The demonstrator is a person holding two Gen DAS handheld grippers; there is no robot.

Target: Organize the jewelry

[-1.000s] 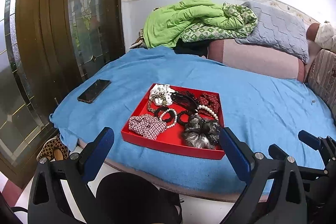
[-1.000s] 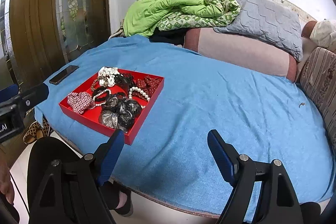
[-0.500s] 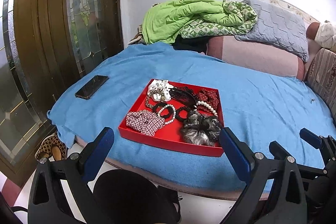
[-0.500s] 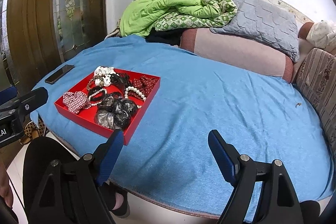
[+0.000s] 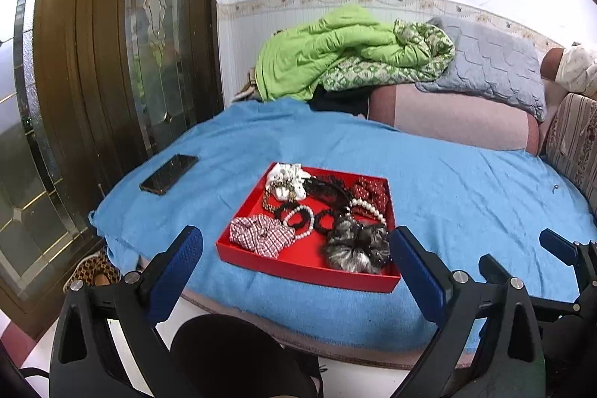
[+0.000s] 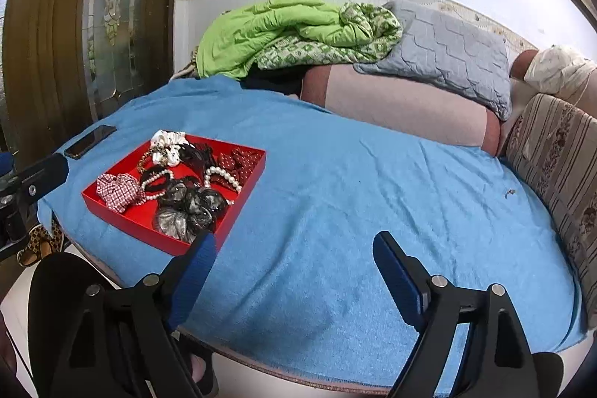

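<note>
Both grippers, left (image 5: 294, 250) and right (image 6: 293, 254), have crept closer to the bed (image 6: 335, 196), fingers wide open and empty; jewelry (image 5: 328, 211) sits heaped in the red tray (image 5: 309, 271).

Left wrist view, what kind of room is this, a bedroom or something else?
Probably a bedroom or a living room used for sleeping, in a home. A blue sheet covers a mattress-like surface, a crumpled green quilt and a grey pillow are piled at the wall, and a wooden door with decorative glass stands alongside.
</note>
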